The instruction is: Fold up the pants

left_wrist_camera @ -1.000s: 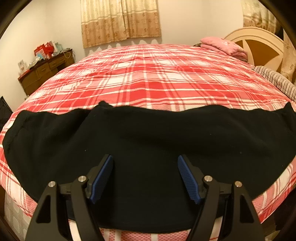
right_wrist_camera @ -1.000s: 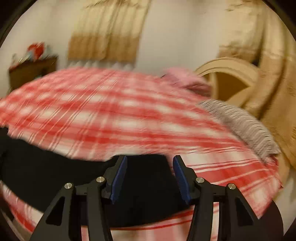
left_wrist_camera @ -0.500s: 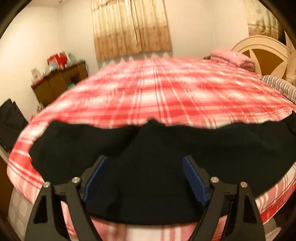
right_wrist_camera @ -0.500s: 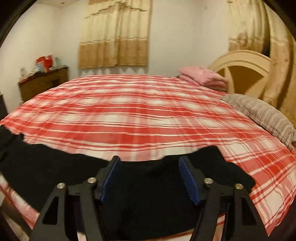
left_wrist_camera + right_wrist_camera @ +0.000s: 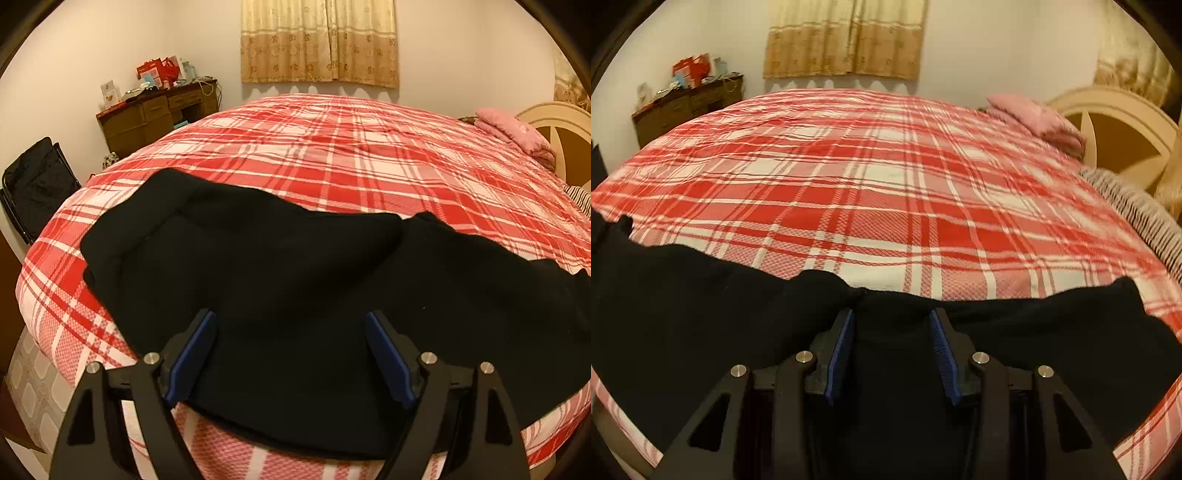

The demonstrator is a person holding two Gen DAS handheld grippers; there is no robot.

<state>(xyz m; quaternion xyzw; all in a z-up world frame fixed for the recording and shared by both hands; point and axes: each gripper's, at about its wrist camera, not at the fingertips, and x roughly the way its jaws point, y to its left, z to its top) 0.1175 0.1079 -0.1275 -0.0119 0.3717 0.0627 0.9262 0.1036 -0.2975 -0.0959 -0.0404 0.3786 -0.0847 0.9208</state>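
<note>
Black pants (image 5: 295, 266) lie spread lengthwise along the near edge of a bed with a red and white plaid cover (image 5: 332, 147). Their left end is folded over into a thicker layer. My left gripper (image 5: 290, 317) hovers over the cloth with its blue pads wide apart and open. In the right wrist view the pants (image 5: 701, 295) fill the lower part of the picture. My right gripper (image 5: 892, 314) sits low at their far edge, where a small bump of cloth rises. Its jaws are closing with black cloth between them, and the pads stand apart.
A wooden dresser (image 5: 155, 114) with clutter on top stands at the back left, and a black bag (image 5: 33, 177) sits beside the bed. A pink pillow (image 5: 513, 133), a striped pillow (image 5: 1137, 210) and a cream headboard (image 5: 1115, 122) are at the right.
My left gripper has slid left along the pants, bringing their left end into view, and its jaws widened. My right gripper sank toward the pants' far edge while its jaws narrowed.
</note>
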